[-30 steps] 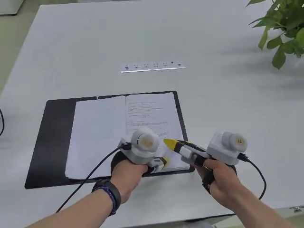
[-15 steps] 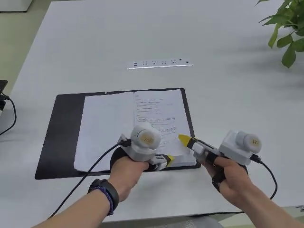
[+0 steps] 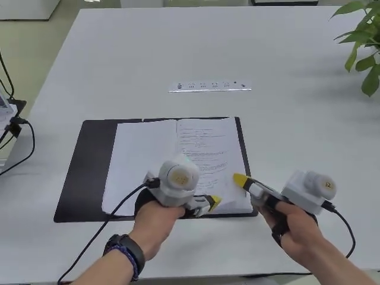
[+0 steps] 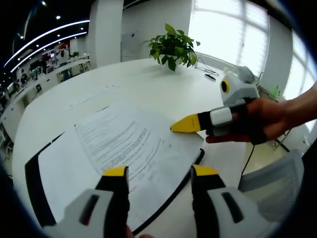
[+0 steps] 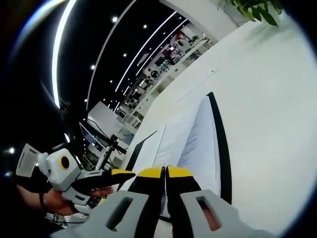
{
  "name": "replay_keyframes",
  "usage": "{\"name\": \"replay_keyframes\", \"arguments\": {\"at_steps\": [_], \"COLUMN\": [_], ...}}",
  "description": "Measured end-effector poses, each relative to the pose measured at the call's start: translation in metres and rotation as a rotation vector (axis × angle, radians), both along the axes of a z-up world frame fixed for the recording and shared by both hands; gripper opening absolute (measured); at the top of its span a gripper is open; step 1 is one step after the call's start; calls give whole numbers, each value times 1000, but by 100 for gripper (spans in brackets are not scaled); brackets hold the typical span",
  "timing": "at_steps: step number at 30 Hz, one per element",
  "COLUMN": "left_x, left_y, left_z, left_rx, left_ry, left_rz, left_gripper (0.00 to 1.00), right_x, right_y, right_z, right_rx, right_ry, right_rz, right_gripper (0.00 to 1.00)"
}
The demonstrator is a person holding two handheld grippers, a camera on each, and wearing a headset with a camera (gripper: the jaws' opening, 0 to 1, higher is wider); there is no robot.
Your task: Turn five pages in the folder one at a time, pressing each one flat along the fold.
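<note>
One folder (image 3: 89,172) lies open on the counter (image 3: 178,47), close to the near edge and a little left of its middle. The fold runs from the near edge toward the far edge. Two sheets face up: a blank page (image 3: 139,160) left of the fold and a printed page (image 3: 205,148) right of it. The left gripper (image 3: 206,203) sits at the folder's near edge, just right of the foot of the fold. In the left gripper view its jaws stand wide apart with nothing between them, pointing across the printed page. The right gripper (image 3: 240,180) comes in from the right, and in the right gripper view its jaws are pressed together into a single yellow tip holding nothing. That tip lies over the free right edge of the printed page, near its near corner; whether it touches the paper I cannot tell. The page to lift therefore lies ahead of and to the left of the right jaws, so the right gripper looks better placed to raise that edge. The left one is closer to the fold for pressing. One power strip (image 3: 209,86) lies toward the far edge, and one plant (image 3: 365,35) stands at the far right corner.
</note>
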State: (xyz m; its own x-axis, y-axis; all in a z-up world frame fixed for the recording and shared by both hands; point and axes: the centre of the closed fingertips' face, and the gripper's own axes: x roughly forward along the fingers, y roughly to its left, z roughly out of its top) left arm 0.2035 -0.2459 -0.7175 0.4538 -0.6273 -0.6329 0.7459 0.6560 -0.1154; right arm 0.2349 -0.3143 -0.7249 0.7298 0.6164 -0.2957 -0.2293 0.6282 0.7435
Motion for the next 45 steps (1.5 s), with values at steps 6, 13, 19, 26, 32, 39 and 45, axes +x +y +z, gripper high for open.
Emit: {"name": "replay_keyframes", "arguments": {"at_steps": [6,13,19,26,32,39,45], "left_x": [0,-1,2,7,3,2,2], "left_y": [15,34,52,72,89,108,129], "left_z": [7,14,22,30,32,33,40], "left_rx": [3,0,-15,-37,-39,-40,-49], "left_ry": [-24,-35,-46,-59,-62,-66,-78], "left_rz": [17,48,83,134,158,189,230], "left_gripper": [50,51,53,54,55,57,58], "right_x": [1,1,1,3,6,8,8], "right_y": [4,10,21,36,53,84,111], "right_z": [8,18,25,35,43,53,55], "right_rx": [-1,-7,-19,-30,-31,-25,-19], "right_ry": [-10,-28,-46,-67,-84,-106,-116], "right_rz": [0,9,27,61,92,146,200], "right_gripper": [0,0,0,0,0,0,0]}}
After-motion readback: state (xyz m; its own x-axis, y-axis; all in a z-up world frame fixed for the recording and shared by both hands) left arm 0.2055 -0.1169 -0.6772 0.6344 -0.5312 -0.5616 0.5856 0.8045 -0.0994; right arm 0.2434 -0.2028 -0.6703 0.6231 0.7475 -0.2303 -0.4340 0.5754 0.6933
